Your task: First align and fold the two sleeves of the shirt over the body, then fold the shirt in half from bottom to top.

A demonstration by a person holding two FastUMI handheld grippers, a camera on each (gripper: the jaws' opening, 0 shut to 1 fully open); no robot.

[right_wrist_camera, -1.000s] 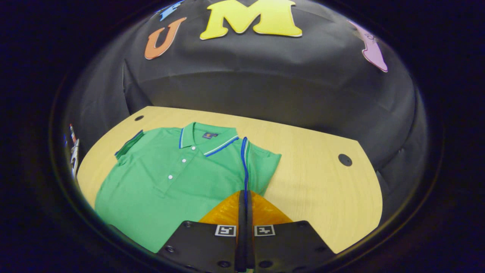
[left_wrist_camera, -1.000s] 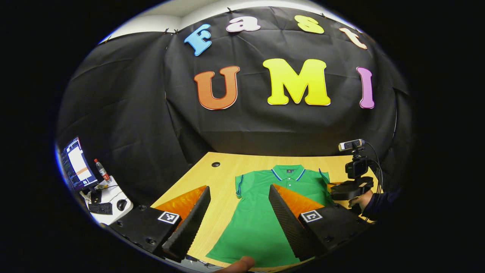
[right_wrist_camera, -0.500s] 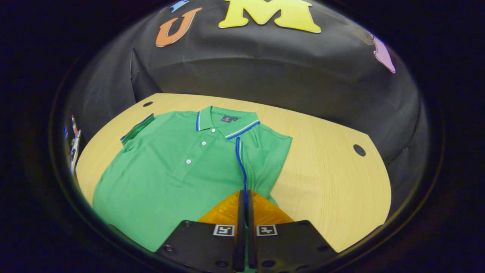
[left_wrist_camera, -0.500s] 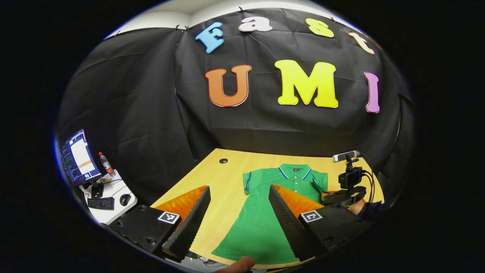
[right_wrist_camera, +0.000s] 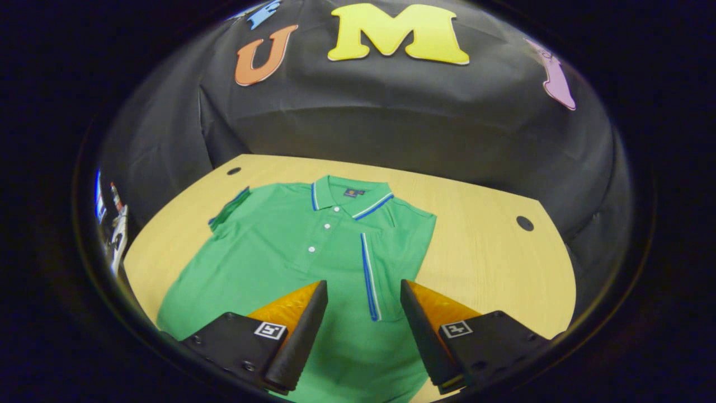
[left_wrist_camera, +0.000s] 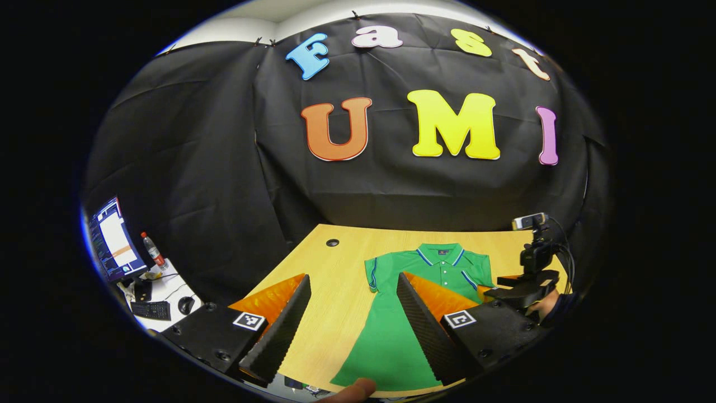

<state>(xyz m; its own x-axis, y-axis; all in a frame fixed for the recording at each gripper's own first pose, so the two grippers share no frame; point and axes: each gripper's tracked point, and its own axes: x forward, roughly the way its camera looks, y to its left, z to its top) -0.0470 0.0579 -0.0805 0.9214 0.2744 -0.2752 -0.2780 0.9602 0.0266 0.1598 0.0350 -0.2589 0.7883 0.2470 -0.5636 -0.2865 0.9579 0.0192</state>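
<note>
Right gripper (right_wrist_camera: 358, 313) hangs spread wide over the green shirt (right_wrist_camera: 291, 252), gripping nothing, one sleeve (right_wrist_camera: 391, 252) lying folded across the body. Left gripper (left_wrist_camera: 352, 313) gapes too, seemingly above the shirt's hem on the wooden table (right_wrist_camera: 492, 252).

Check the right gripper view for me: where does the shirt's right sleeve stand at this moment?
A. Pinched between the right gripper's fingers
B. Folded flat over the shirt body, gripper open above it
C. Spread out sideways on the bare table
B: the right sleeve lies flat on the shirt body, its striped cuff showing between the spread fingers of the right gripper.
</note>
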